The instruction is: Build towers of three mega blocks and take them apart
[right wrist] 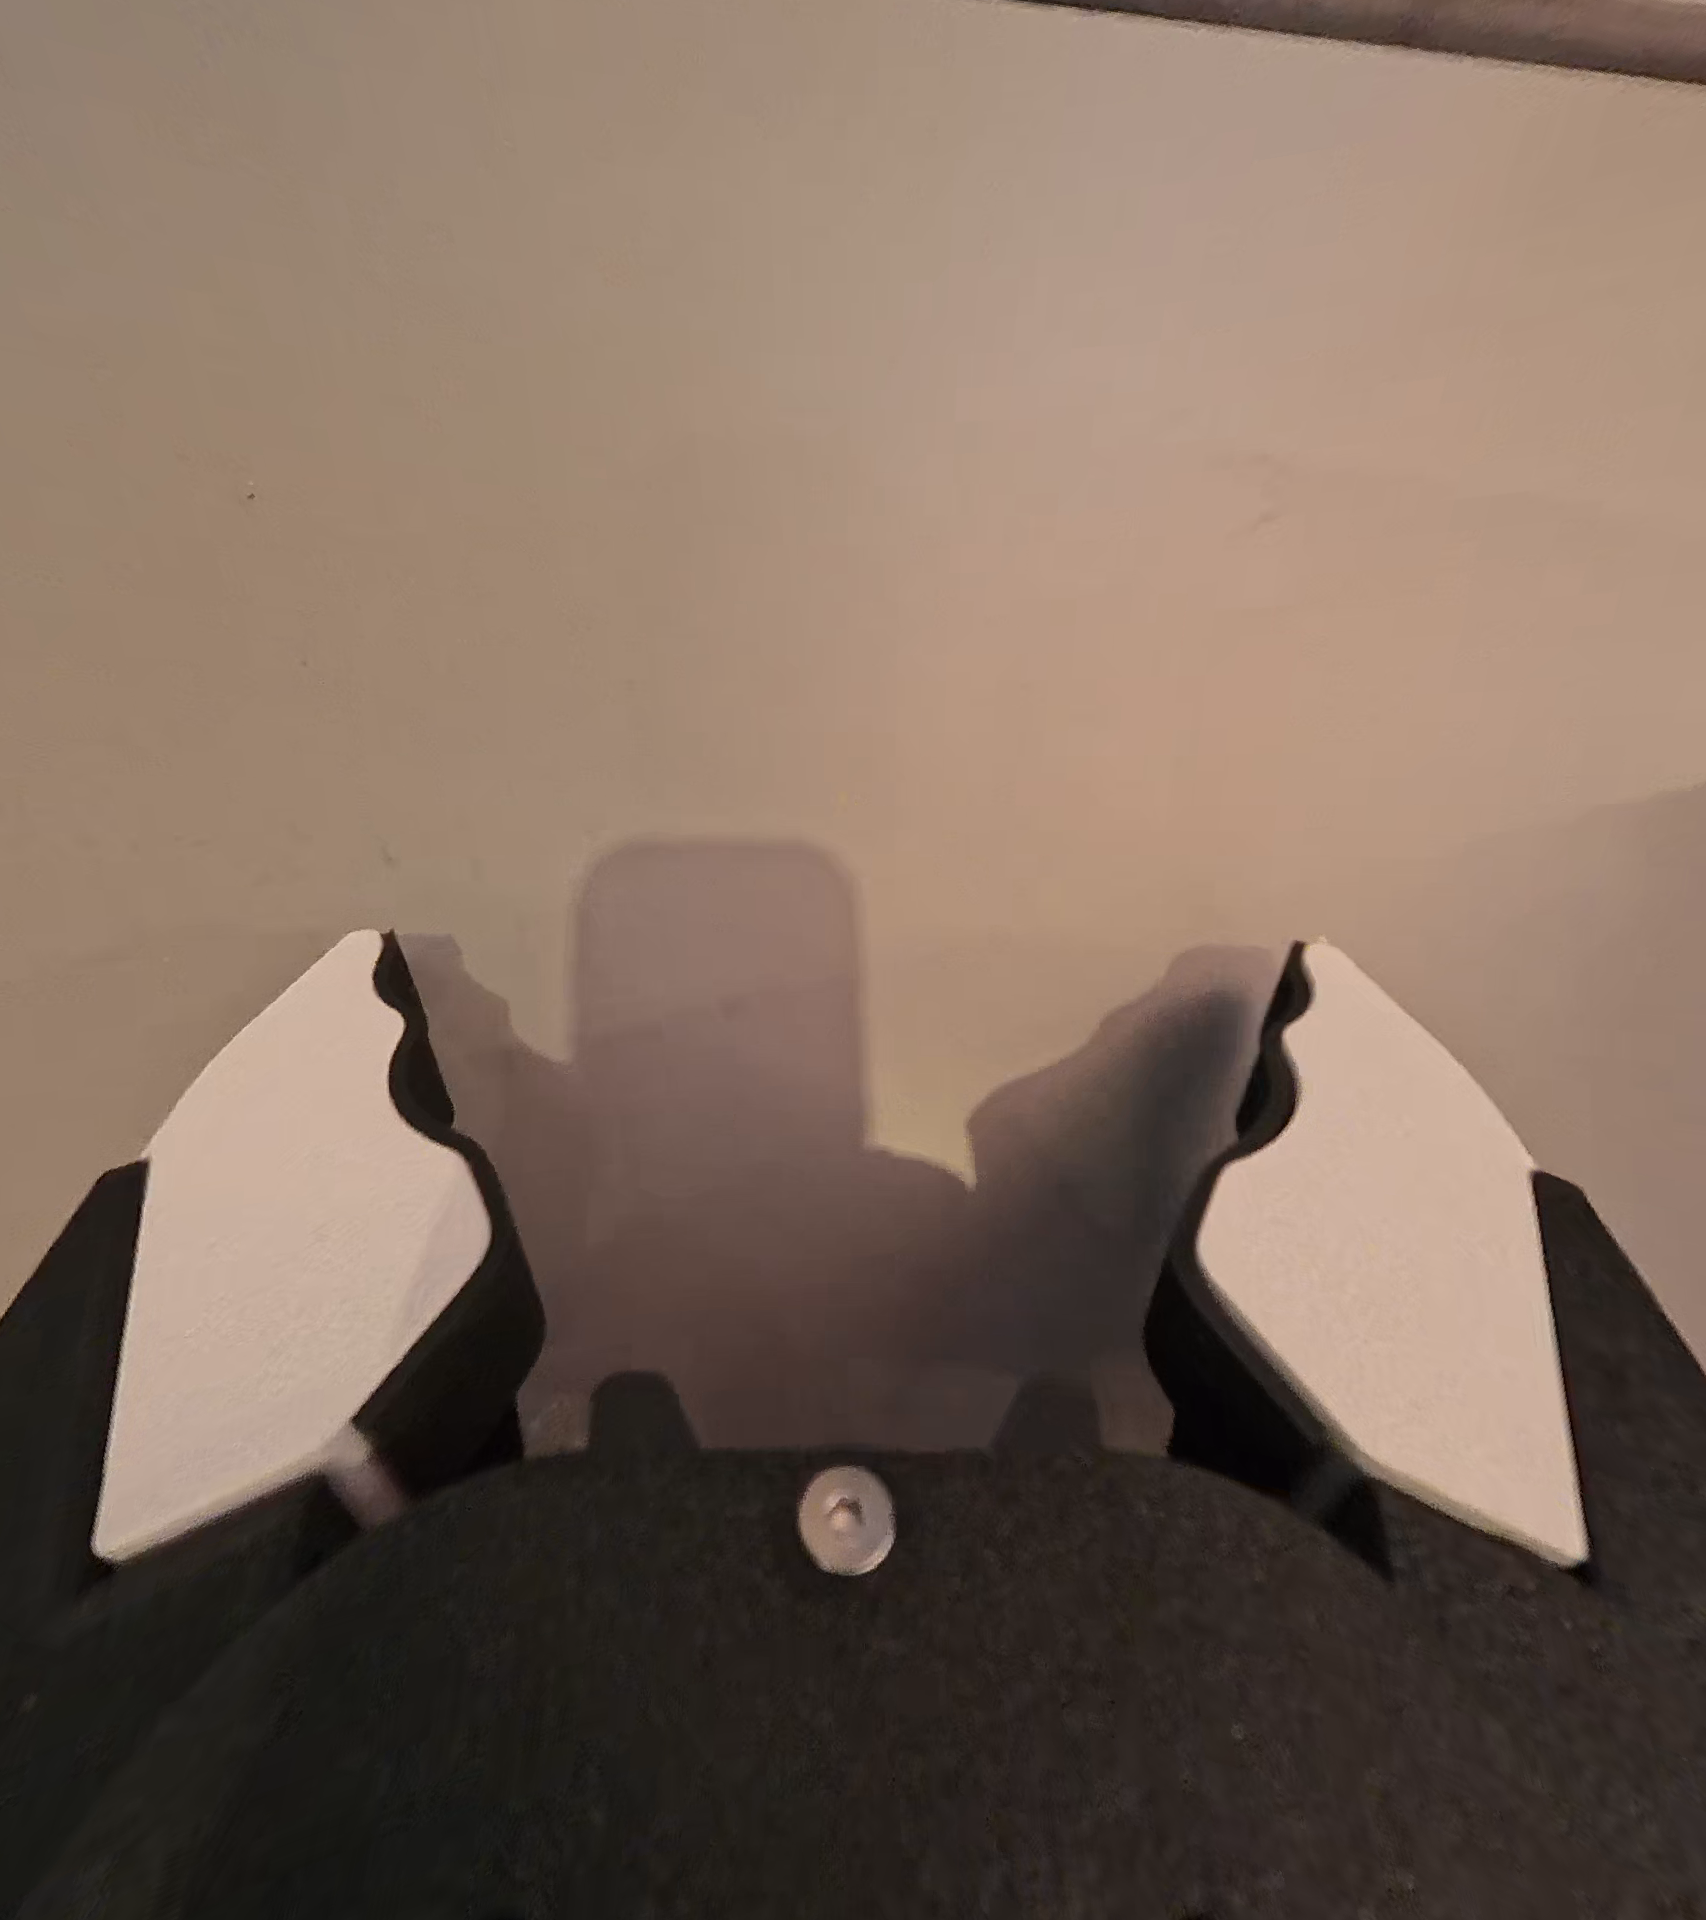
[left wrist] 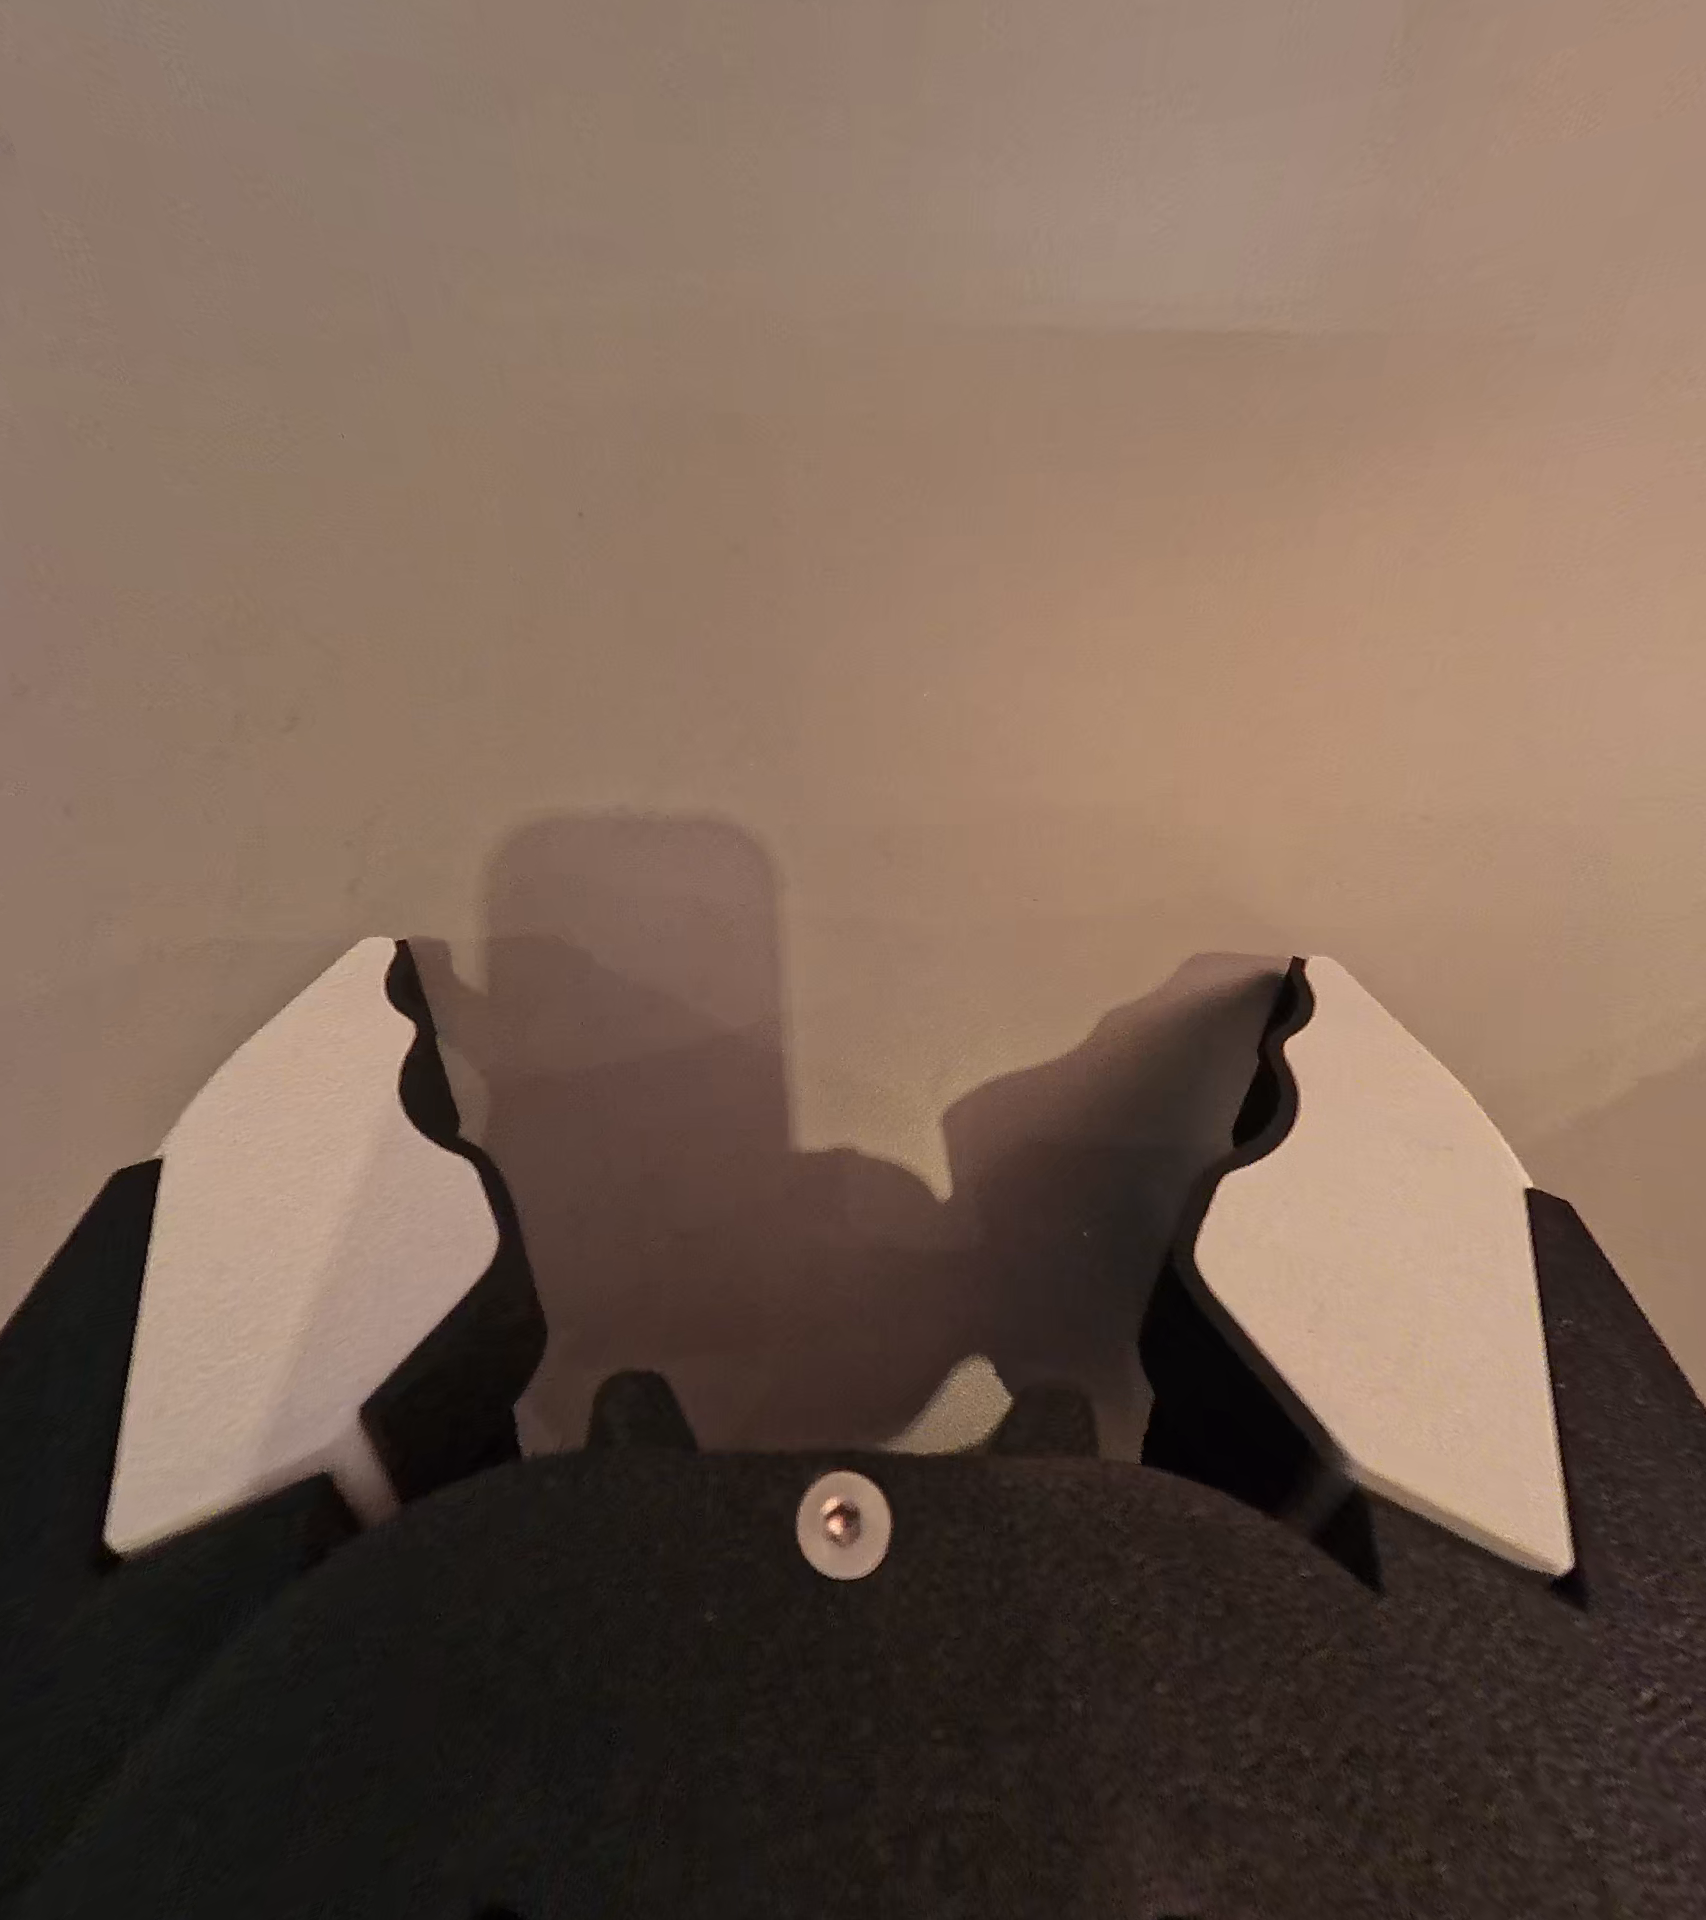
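Note:
No mega blocks show in either view. My left gripper (left wrist: 847,951) is open wide and empty, its white fingers (left wrist: 309,1195) with black inner pads spread apart, pointing at a plain beige surface (left wrist: 828,468) close in front. My right gripper (right wrist: 844,951) is also open wide and empty, its white fingers (right wrist: 298,1195) spread over the same kind of beige surface (right wrist: 828,468). Each gripper throws its own dark shadow on the surface between its fingers.
A dark strip (right wrist: 1451,31) runs along the top right edge of the right wrist view, where the beige surface ends. A faint shadow band lies at the right side of the right wrist view (right wrist: 1659,831).

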